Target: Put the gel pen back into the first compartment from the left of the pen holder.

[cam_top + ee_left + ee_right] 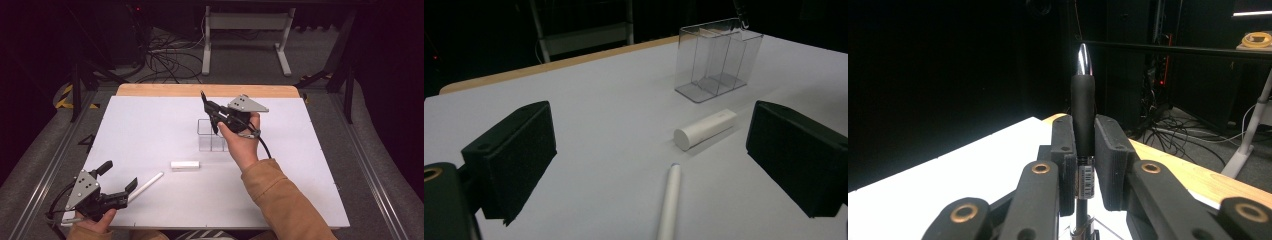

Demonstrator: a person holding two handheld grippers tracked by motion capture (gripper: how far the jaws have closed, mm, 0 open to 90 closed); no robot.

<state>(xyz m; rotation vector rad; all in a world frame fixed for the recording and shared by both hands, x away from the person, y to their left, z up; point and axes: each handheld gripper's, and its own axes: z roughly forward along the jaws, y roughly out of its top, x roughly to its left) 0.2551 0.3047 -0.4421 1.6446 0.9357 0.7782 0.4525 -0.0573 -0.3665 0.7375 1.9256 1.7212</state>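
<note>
The right tool (212, 116) is pinching a black pen (1083, 112) upright between its pads, hovering over the clear three-compartment organizer (210, 135) at mid-table. Judging from this, the pen could be slipping or tilting in so narrow a grip, then striking a divider and tipping the light organizer.

The left tool (116, 176) is sitting spread wide and empty near the front left corner, aiming at a white pen (669, 202) and a white cylindrical cap-like tube (705, 129); a careless sweep could be sending either one rolling.

The table (300, 165) is carrying a smooth white sheet over a wooden top, offering little friction. The surrounding room is lying dark, with cables and a white stand on the grey floor beyond.
</note>
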